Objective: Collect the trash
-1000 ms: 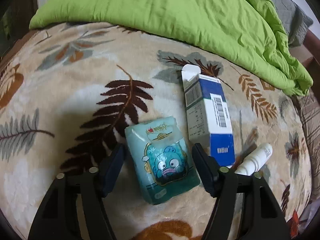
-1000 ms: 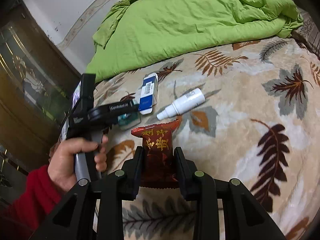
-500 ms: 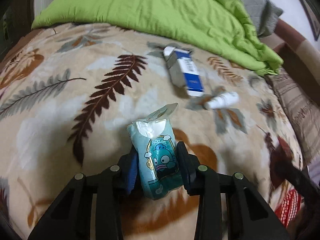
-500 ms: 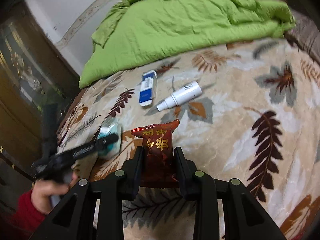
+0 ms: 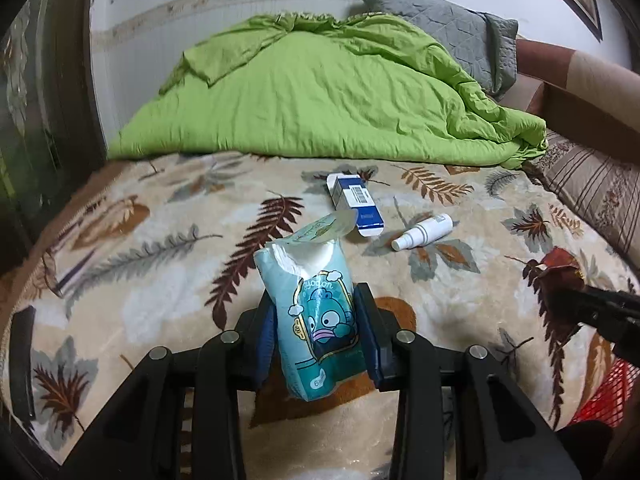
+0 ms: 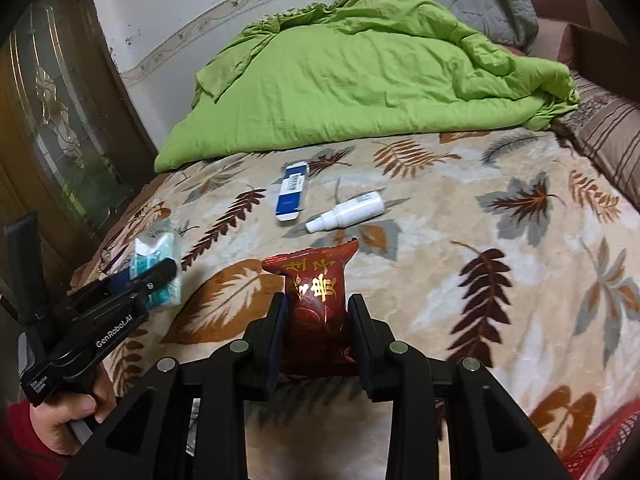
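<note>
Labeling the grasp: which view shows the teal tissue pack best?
Left wrist view: the teal tissue pack fills the center, held in the left gripper, cartoon print and torn top clear. Right wrist view shows it small at the left edge, partly hidden by that gripper.

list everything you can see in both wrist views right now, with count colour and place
tissue pack: 1, teal with a cartoon face, between the left gripper's fingers
snack wrapper: 1, dark red with gold characters, between the right gripper's fingers
carton: 1, blue and white, lying on the blanket
spray bottle: 1, white, lying right of the carton
blanket: 1, beige leaf print, covering the bed
duvet: 1, lime green, heaped at the far end
pillow: 1, grey, behind the duvet
red mesh: 1, red, lower right edge
left gripper: 1, black, shut
right gripper: 1, black, shut
</note>
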